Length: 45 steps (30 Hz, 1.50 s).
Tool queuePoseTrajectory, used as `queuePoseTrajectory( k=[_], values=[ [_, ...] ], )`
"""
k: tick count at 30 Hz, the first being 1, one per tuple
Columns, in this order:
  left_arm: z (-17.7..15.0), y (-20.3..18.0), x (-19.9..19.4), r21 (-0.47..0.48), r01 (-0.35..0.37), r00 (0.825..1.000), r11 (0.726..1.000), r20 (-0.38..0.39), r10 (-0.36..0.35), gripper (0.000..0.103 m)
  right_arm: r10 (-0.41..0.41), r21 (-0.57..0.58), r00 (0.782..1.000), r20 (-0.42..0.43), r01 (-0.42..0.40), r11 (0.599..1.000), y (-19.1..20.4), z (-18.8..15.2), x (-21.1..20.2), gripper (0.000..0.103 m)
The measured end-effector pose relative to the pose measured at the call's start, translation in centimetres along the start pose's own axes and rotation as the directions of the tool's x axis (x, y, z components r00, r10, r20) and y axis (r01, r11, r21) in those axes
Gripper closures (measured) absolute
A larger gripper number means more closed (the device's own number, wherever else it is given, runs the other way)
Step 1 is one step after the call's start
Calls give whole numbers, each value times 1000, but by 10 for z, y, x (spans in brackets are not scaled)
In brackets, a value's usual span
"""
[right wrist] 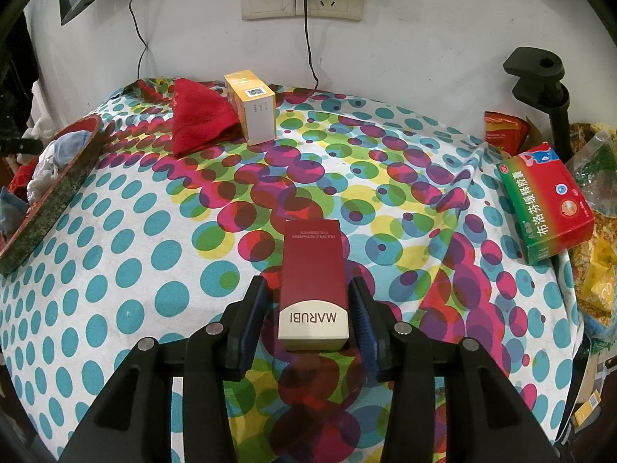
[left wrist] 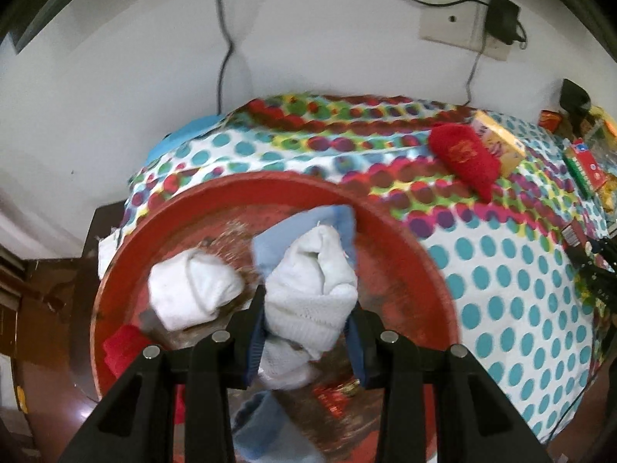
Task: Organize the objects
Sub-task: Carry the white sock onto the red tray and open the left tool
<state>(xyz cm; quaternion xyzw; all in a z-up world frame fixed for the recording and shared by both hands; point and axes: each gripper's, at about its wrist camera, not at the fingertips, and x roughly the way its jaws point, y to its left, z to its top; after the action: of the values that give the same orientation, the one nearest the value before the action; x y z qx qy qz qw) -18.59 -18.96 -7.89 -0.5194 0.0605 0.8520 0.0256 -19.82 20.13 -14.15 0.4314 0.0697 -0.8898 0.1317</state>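
Observation:
In the left wrist view my left gripper (left wrist: pixel 308 297) is shut on a white sock with pale blue trim (left wrist: pixel 312 270) and holds it over a red basin (left wrist: pixel 405 239). A second white sock (left wrist: pixel 193 289) lies in the basin, beside other red and blue cloth. In the right wrist view a dark red MARUBI box (right wrist: pixel 314 270) lies flat on the spotted tablecloth, between the fingers of my right gripper (right wrist: pixel 307 281). A gap shows between the box and the left finger (right wrist: pixel 254 308), so the pads are not pressing on it.
A red cloth (right wrist: pixel 200 119) and a yellow box (right wrist: pixel 252 108) sit at the back of the table near the wall. A green and red medicine box (right wrist: pixel 547 200) lies at the right edge among packets. The basin (right wrist: pixel 58 193) stands at the table's left edge. Cables hang from the wall socket (right wrist: pixel 304 0).

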Motion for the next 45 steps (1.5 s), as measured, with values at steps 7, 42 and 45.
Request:
queuePoseTrajectory(
  k=[7, 42, 45],
  values=[
    [-21, 33, 6, -48, -19, 1000, 999, -24, 17, 66, 2, -2, 1000, 0, -2, 1000, -1, 0, 0, 60],
    [-100, 64, -23, -131, -41, 996, 990, 70, 50, 51, -53, 48, 999, -13, 54, 997, -7, 4, 6, 49],
    [-102, 73, -20, -177, -4, 998, 984, 60, 15, 51, -68, 86, 997, -20, 69, 994, -4, 7, 7, 55]
  ],
)
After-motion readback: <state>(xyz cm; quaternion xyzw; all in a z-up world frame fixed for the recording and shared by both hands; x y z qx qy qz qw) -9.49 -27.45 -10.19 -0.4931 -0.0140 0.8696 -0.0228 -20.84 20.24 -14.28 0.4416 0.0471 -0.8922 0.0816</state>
